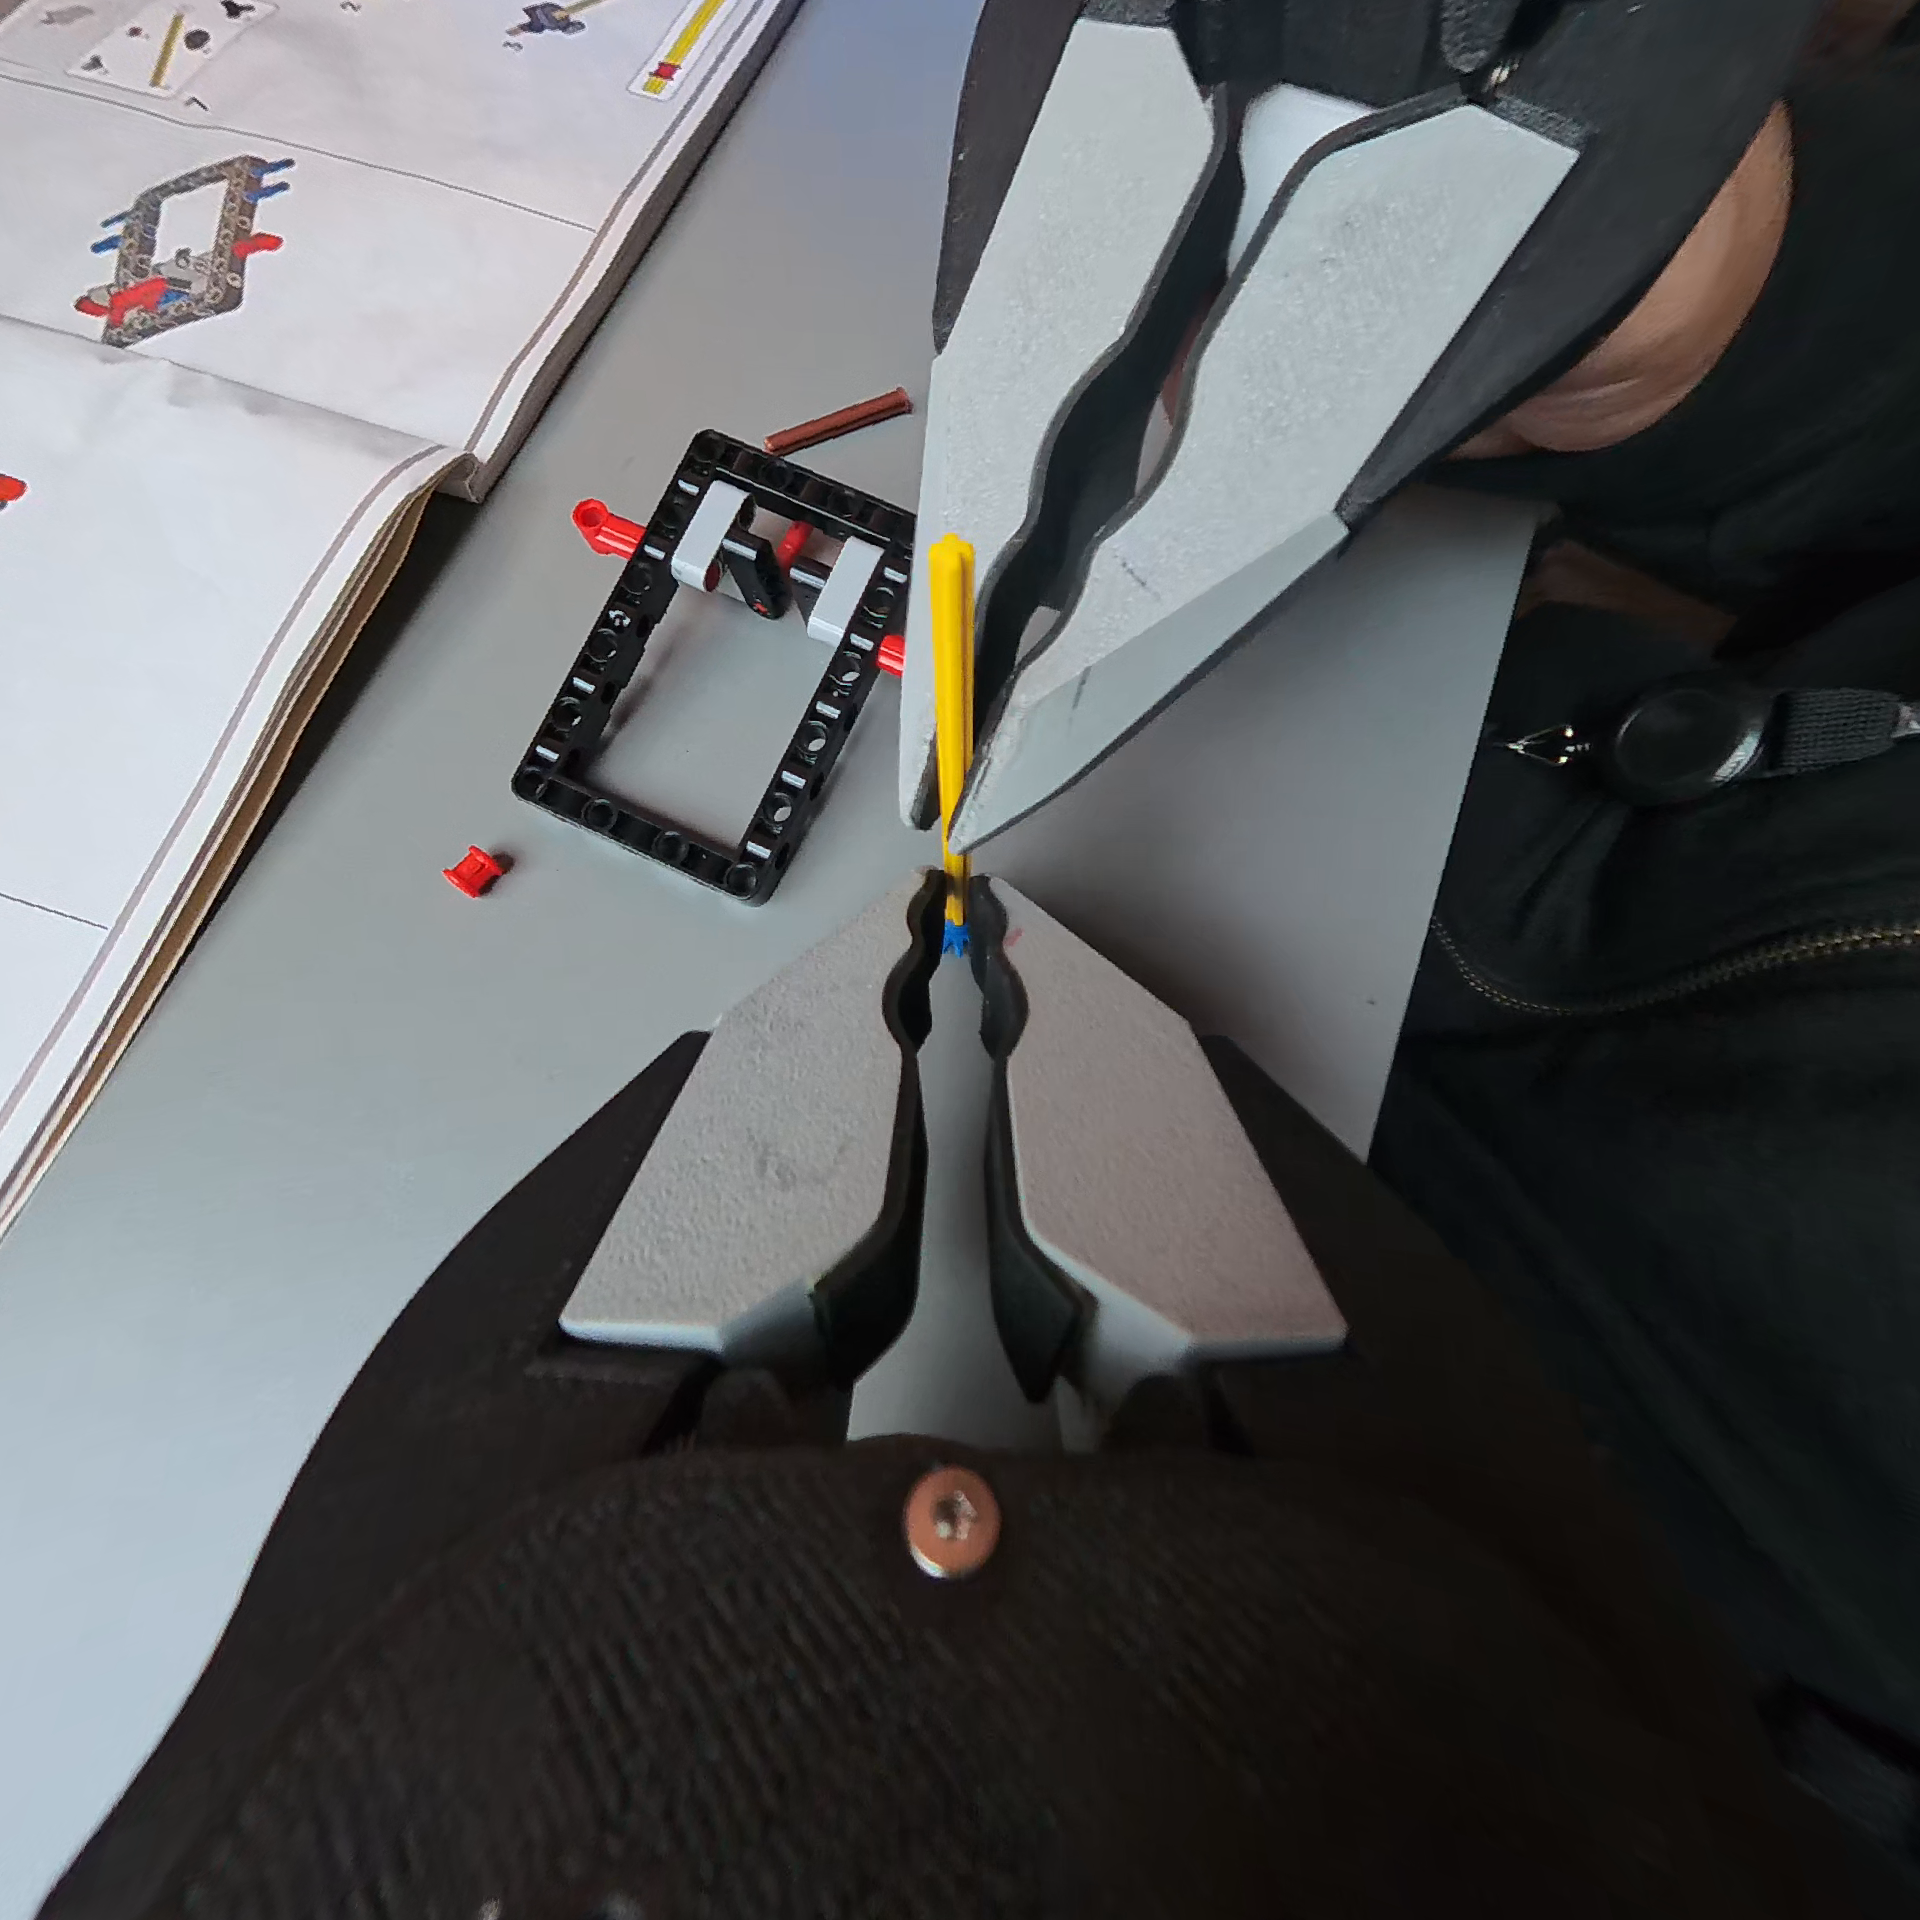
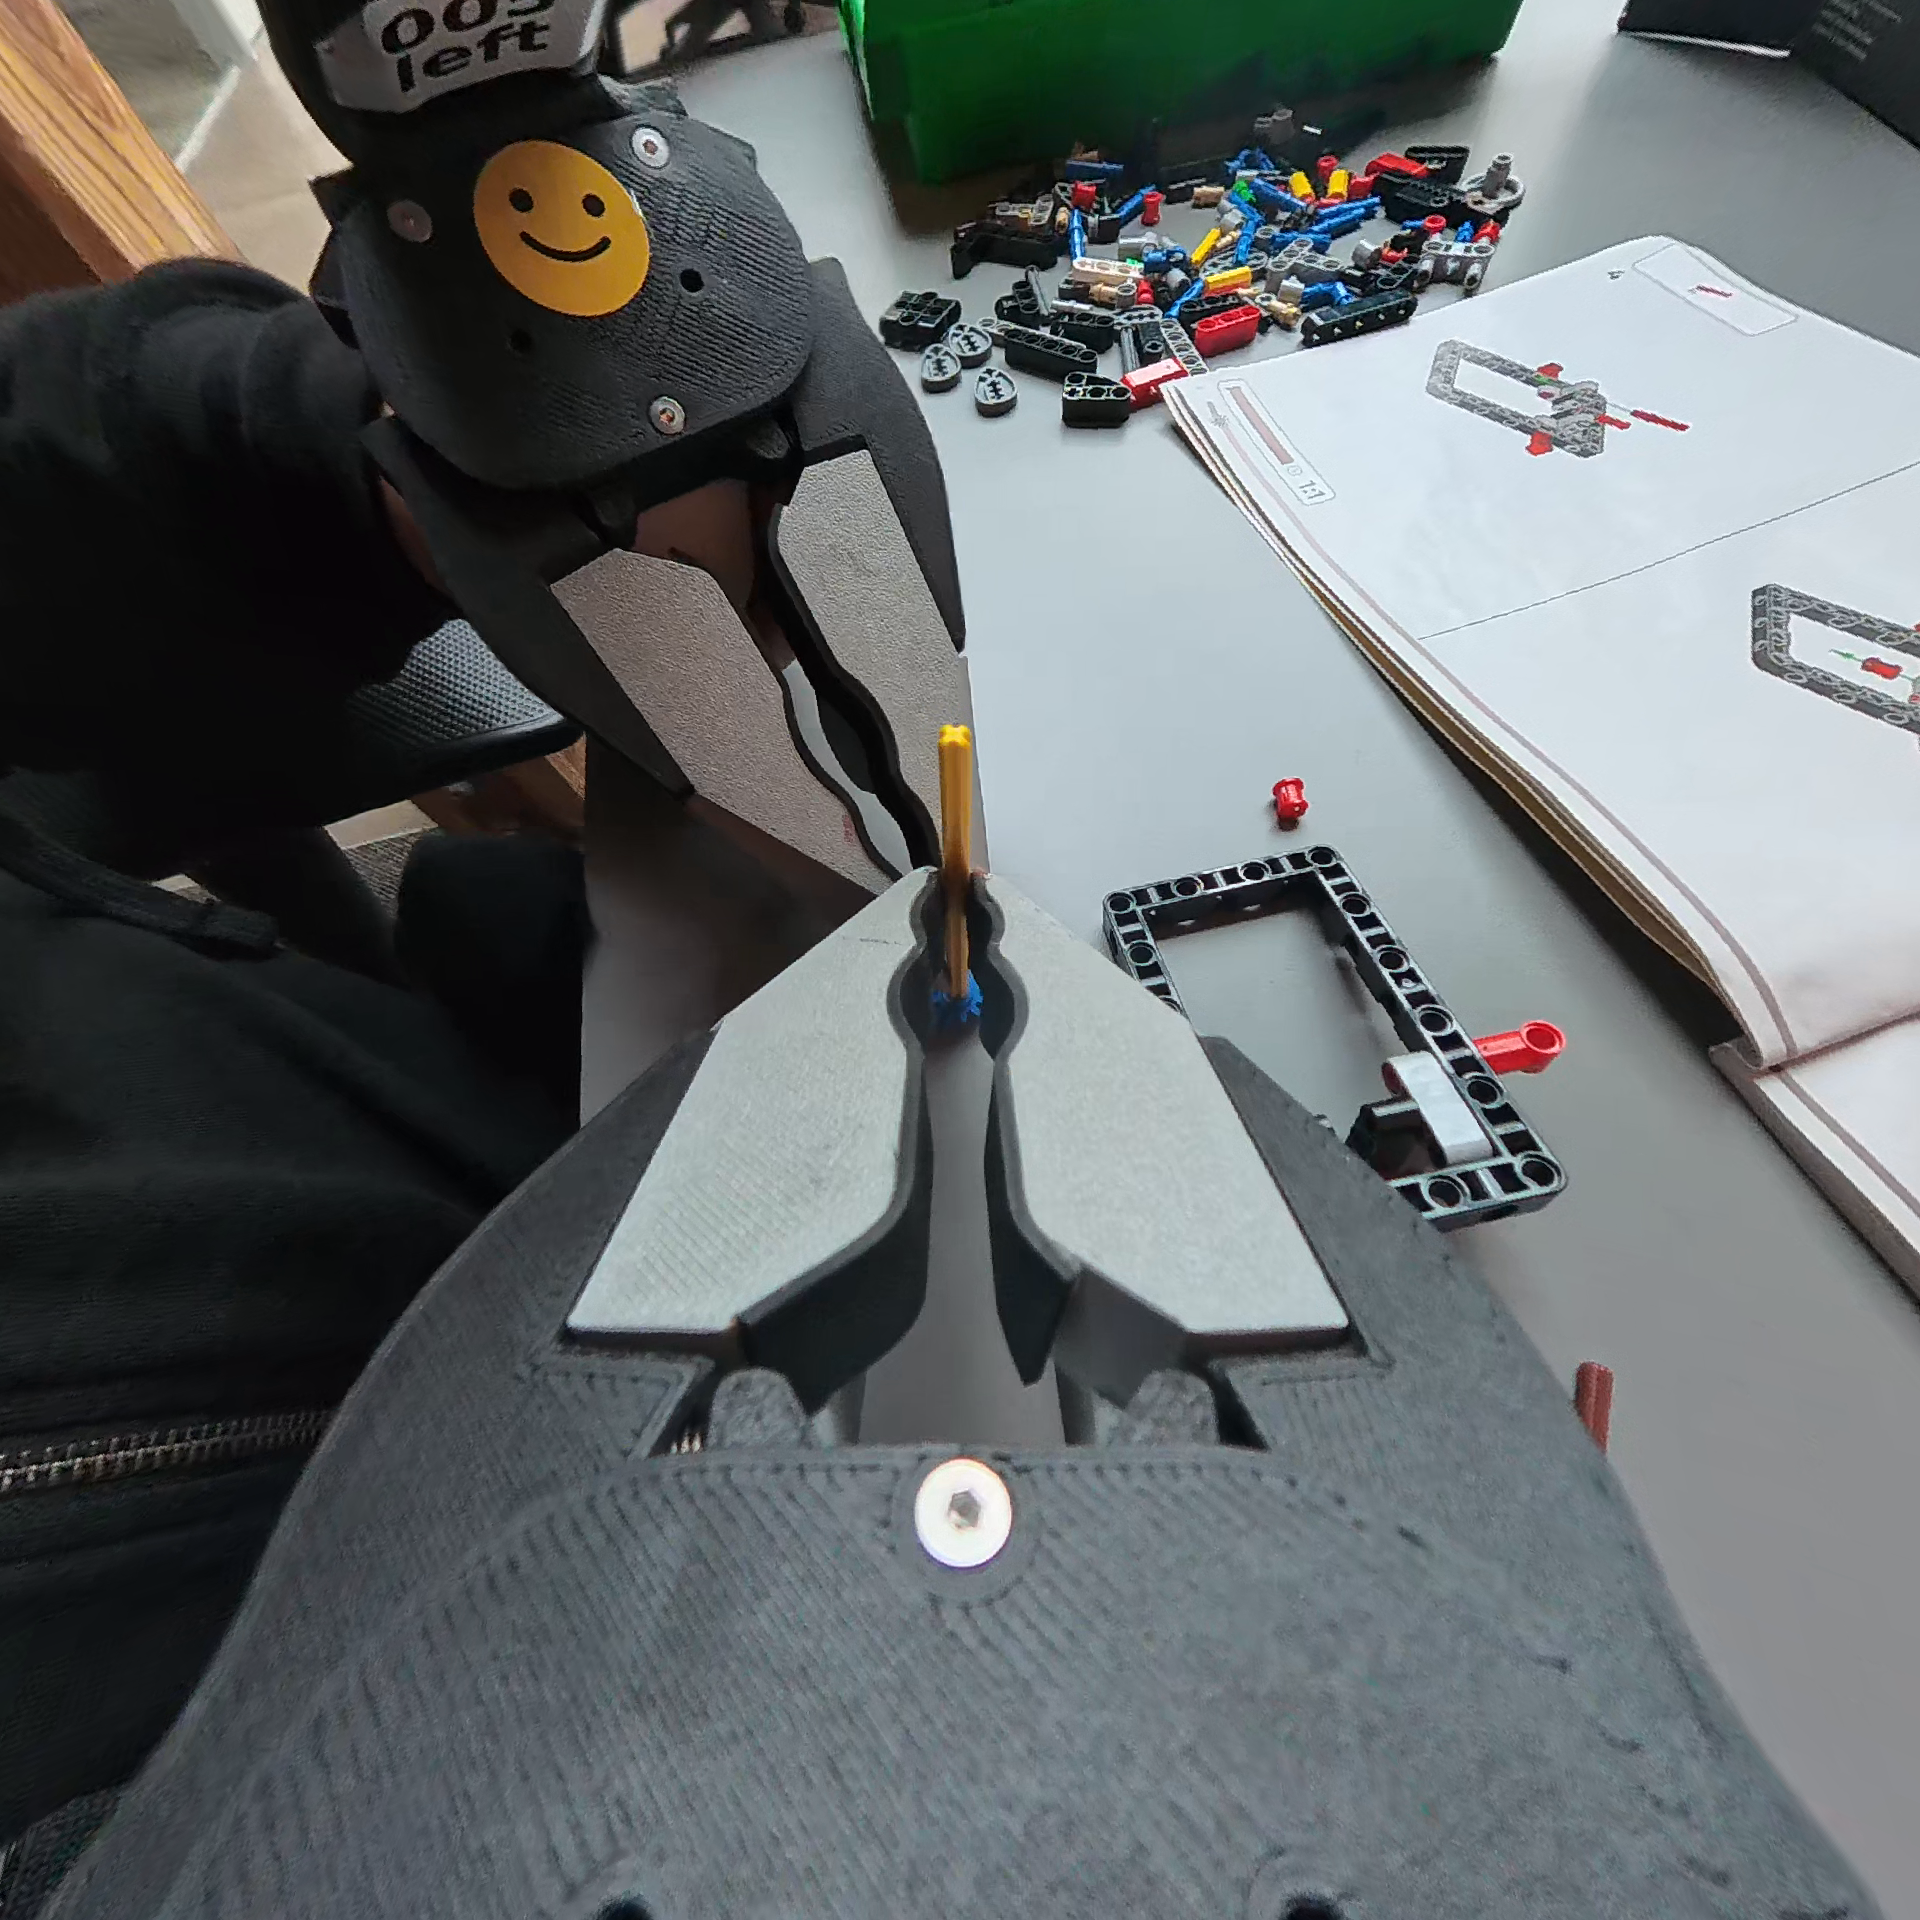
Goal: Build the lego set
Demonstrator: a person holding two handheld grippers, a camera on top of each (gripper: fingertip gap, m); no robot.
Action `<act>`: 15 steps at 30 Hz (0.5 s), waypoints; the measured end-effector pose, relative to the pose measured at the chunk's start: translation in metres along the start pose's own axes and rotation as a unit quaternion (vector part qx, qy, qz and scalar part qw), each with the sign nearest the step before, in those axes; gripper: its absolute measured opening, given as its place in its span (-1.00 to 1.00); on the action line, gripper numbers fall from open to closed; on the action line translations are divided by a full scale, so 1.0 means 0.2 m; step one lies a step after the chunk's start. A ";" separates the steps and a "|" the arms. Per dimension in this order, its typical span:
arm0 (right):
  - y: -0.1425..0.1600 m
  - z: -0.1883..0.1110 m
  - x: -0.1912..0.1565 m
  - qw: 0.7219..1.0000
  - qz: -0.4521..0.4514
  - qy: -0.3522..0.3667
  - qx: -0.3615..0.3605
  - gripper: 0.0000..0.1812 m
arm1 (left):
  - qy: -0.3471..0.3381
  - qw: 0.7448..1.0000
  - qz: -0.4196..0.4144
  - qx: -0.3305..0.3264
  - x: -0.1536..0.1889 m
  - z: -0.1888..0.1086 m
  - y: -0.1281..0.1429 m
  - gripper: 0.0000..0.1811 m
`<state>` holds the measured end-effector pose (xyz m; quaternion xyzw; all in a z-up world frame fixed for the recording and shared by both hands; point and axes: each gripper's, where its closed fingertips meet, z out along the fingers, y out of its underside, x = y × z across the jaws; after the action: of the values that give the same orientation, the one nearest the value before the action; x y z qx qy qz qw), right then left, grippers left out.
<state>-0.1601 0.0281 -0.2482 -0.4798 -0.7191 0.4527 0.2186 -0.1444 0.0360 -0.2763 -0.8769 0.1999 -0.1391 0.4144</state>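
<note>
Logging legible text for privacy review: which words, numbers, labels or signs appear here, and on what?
White label atop the left gripper, which grips the yellow axle: legible characters, not transcribed here.
Yellow sticker below it: a smiley face, no words.
Open instruction booklet: small printed marks beside diagrams, not transcribed.
Dark box: print too blurred.
Loose Lego pieces: none readable.

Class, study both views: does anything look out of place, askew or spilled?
Nothing damaged. The parts pile sprawls unsorted by the green box; a red bush and brown axle lie alone beside the black frame, likely set out deliberately.
</note>
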 end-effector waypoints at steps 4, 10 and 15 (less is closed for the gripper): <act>0.00 0.01 0.00 1.000 -0.004 -0.003 0.001 -0.99 | -0.003 1.000 -0.004 0.001 0.00 0.00 0.00 -0.97; 0.01 0.01 0.00 1.000 -0.012 -0.001 -0.008 -0.99 | -0.002 1.000 -0.005 -0.008 0.00 0.01 0.01 -0.98; 0.02 0.02 0.01 1.000 -0.019 0.011 -0.010 -0.99 | -0.012 1.000 -0.008 -0.015 -0.01 0.02 0.02 -0.97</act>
<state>-0.1624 0.0288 -0.2538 -0.4732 -0.7303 0.4355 0.2305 -0.1459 0.0374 -0.2817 -0.8861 0.1901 -0.1283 0.4028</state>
